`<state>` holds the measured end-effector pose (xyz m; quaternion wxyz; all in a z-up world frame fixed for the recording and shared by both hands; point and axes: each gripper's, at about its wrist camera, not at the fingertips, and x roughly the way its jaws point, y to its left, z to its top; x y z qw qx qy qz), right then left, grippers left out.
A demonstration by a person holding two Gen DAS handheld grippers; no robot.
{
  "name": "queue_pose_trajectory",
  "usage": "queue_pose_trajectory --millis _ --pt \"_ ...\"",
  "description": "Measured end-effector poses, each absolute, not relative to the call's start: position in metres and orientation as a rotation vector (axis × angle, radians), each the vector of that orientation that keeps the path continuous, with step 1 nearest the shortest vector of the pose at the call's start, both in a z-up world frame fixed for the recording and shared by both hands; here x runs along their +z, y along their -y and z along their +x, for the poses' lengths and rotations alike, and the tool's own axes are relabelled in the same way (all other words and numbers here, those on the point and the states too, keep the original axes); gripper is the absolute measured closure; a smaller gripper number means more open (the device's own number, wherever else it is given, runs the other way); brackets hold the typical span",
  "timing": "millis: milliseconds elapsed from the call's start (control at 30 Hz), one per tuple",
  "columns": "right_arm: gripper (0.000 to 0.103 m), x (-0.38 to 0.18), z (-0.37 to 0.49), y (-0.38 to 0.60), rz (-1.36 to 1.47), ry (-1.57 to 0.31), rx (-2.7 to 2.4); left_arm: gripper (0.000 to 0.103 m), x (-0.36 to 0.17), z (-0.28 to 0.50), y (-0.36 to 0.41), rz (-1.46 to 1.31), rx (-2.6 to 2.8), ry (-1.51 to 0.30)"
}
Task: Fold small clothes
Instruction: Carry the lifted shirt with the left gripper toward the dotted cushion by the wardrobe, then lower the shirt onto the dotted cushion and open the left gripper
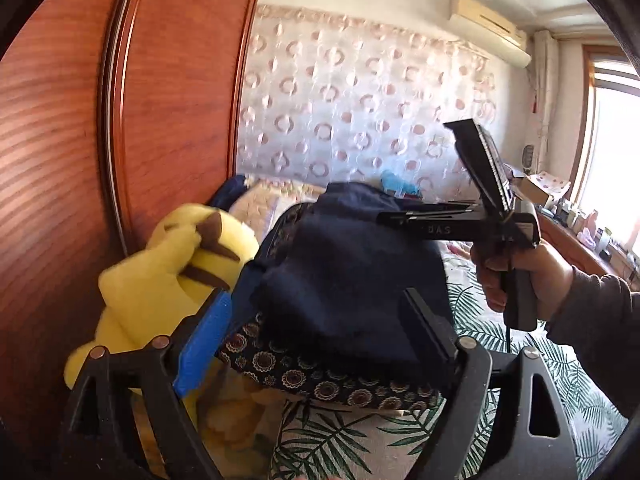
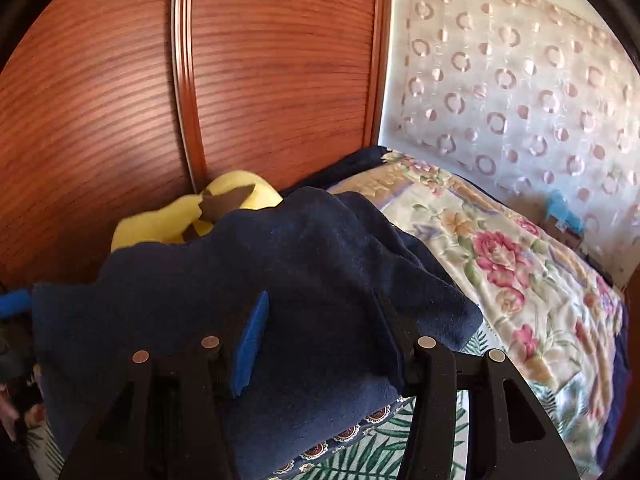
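- Dark navy knitted garment with a patterned floral border (image 1: pixel 344 280) lies heaped on the leaf-print bed sheet (image 1: pixel 332 440), directly ahead of and just below the left hand-held gripper (image 1: pixel 316 320); yellow plush toy (image 1: pixel 168 280) sits to its left against the red-brown wooden wardrobe door (image 1: pixel 60 120).
- Garment's long axis appears to run left-right across both hand-held grippers.
- Left hand-held gripper: jaws wide, straddling the heap, pads not pressing the cloth.
- Right hand-held gripper (image 2: pixel 320 332): jaws about half open, navy cloth between them; pad contact cannot be confirmed.
- Left wrist view shows the right hand-held gripper reaching over the garment's far side.
- Judgement: both are equally near; next grasp needs an edge, not the bulk.
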<state>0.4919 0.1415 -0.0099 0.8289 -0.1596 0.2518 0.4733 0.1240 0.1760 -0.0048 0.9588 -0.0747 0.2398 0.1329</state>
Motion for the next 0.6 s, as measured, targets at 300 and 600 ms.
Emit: queue_pose_trajectory --millis 300,600 --pt "0.049 -0.010 0.431 -0.083 -0.260 -0.498 0.991 0.015 0.014 0.109 -0.147 -0.040 0.330 -0.465" --pt "0.048 -0.013 0.349 0.000 -0.206 -0.472 0.952 0.014 0.019 0.095 -0.112 -0.013 0.279 -0.490"
